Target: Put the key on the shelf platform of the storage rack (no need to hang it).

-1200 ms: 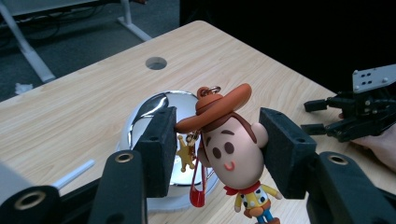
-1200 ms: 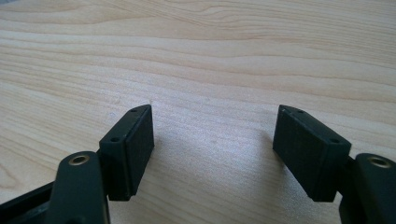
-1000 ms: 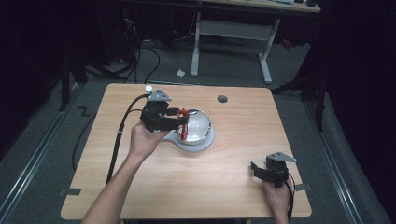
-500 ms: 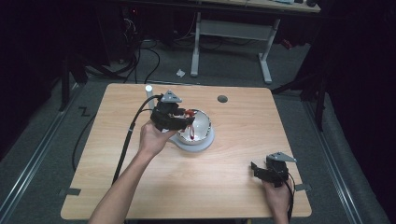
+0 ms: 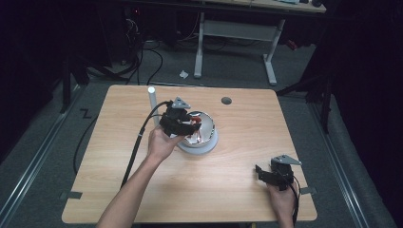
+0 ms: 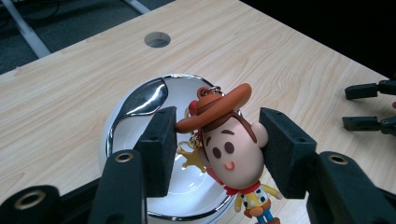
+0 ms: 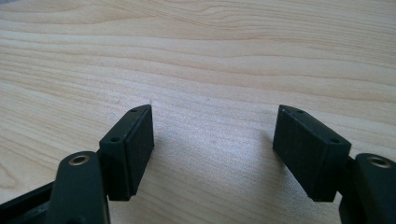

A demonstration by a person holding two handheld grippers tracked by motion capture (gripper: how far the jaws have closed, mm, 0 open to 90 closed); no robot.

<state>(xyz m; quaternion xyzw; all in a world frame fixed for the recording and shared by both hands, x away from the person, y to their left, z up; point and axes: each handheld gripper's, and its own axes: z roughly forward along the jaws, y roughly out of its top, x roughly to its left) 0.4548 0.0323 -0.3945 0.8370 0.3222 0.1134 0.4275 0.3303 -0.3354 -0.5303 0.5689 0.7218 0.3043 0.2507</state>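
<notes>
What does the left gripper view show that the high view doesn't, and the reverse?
Left gripper view: the cowboy figure keychain in detail, its head clamped between the left claw pads, held over the bowl. High view: the white post, both forearms, and the floor around the table. Both: the bowl, the table's round hole and the right claw.

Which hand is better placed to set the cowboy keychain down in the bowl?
The left. The left gripper already clamps the cowboy keychain by its head directly over the bowl. The right gripper rests open near the table's near right corner, away from the bowl.
</notes>
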